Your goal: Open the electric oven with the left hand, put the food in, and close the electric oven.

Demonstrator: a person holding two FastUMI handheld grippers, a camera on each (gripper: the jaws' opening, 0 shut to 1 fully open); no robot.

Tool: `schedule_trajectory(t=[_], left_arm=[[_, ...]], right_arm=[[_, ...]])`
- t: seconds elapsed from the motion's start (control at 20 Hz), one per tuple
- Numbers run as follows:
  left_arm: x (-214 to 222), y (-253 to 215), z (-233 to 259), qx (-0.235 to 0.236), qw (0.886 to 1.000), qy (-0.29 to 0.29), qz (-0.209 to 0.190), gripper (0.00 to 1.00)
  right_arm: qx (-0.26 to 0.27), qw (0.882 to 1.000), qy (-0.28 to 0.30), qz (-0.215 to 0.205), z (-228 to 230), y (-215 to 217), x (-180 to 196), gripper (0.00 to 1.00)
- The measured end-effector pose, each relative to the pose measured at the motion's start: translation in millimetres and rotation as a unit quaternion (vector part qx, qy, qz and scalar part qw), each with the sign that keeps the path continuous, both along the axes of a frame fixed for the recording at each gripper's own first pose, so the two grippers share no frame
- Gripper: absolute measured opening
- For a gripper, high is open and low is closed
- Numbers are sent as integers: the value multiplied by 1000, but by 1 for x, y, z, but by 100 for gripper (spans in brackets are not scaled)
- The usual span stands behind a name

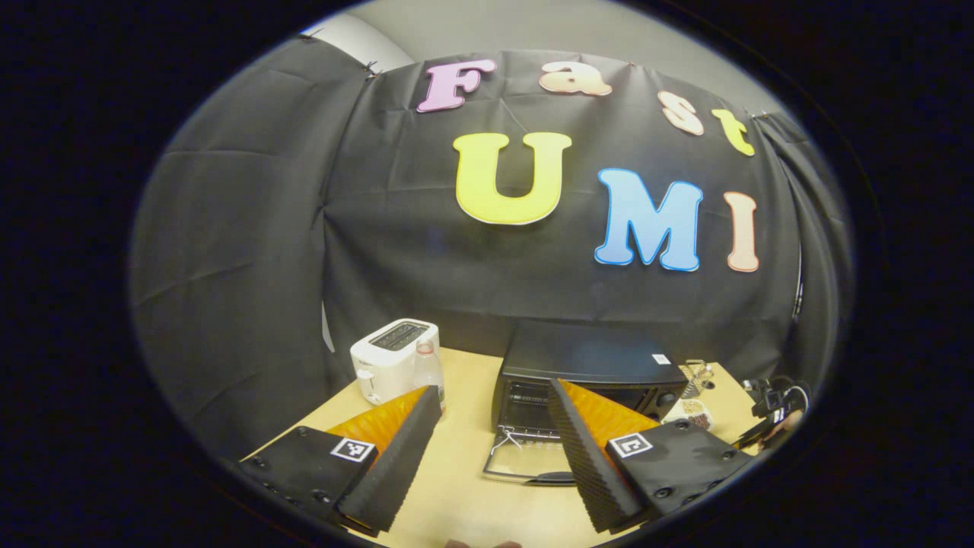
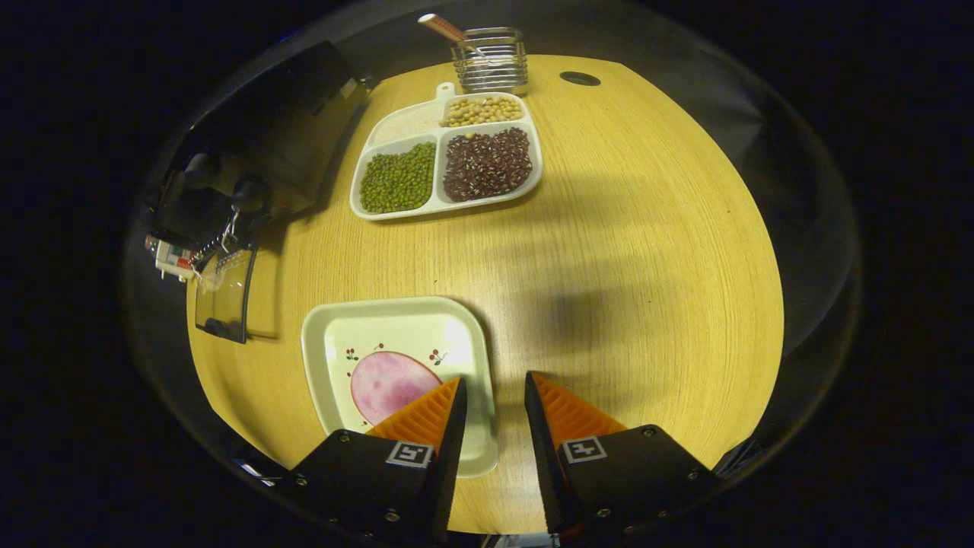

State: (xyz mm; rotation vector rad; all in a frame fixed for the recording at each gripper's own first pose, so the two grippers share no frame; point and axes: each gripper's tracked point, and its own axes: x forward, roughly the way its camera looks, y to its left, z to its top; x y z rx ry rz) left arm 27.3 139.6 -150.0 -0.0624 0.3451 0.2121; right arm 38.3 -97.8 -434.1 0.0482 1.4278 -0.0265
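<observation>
1. Electric oven (image 1: 586,365) is seen at the back of the tabletop (image 1: 456,487) in the left gripper view; its glass door (image 1: 529,460) is already folded down flat toward the camera, cavity exposed
2. Left gripper (image 1: 494,426) is held back from the oven, jaws wide apart, nothing between them
3. Right gripper (image 2: 491,415) hangs over the near edge of a square plate (image 2: 468,342), jaws apart and empty; one finger overlaps the plate rim in the right gripper view, contact cannot be told
4. Food (image 2: 388,384): a flat pinkish round slice lying on the plate, judged thin, soft and limp, likely slippery against the glazed surface; easily torn if pinched hard
5. Hold judged best taken on the stiff plate rim, the plate kept level so the slice does not slide
6. Oven door judged light but hinged; handle at its front edge is the place for closing
7. Also noted: white toaster (image 1: 392,358) and small bottle (image 1: 428,369) left of the oven; divided tray of beans (image 2: 449,156) beside it
8. A small white label sits on the oven top; no writing is legible
</observation>
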Motion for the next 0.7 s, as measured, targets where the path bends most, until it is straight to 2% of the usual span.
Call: schedule_trajectory(t=[0.1, 0.2, 0.25, 0.3, 0.35, 0.4, 0.5, 0.7], left_arm=[[-4, 4, 0, 1, 1000, 2, 1, 100], [-7, 7, 0, -1, 1000, 2, 4, 100], [-8, 9, -2, -3, 1000, 3, 6, 100], [-9, 10, -3, -5, 1000, 5, 7, 100], [-11, 11, -6, -8, 1000, 6, 9, 100], [-12, 11, -6, -11, 1000, 5, 10, 100], [-15, 11, -9, -14, 1000, 7, 10, 100], [-18, 13, -2, -13, 1000, 1, 7, 100]], right_arm=[[-16, 1000, 5, 14, 0, 3, 0, 48], [-6, 1000, 2, -3, 3, 10, 6, 49], [-8, 1000, -1, -22, -36, 11, -4, 35], [-6, 1000, 2, -21, -11, 12, -2, 21], [1, 1000, -1, -20, -19, 10, 0, 21], [12, 1000, 0, -16, -7, 11, -2, 16], [58, 997, -16, -56, -32, 9, -1, 1], [147, 979, -8, -144, -62, 11, -8, 1]])
